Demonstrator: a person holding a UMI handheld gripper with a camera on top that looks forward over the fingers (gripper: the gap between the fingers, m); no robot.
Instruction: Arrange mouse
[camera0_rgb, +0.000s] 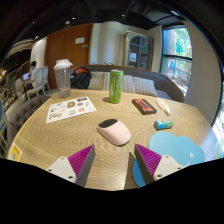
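Observation:
A pale pink-white mouse (113, 131) lies on the wooden table (60, 135), just ahead of the fingers and a little above the gap between them. My gripper (113, 160) is open and empty, its two magenta pads (82, 159) apart with bare table between them. A round light-blue mouse mat (172, 151) lies to the right, partly under the right finger. The mouse lies off the mat, to its left.
Beyond the mouse stand a green can (116, 85), a clear shaker bottle (63, 77), a magazine (71, 107), a dark red-and-black box (144, 105) and a small teal object (163, 125). A sofa, chairs and a person sit past the table's far edge.

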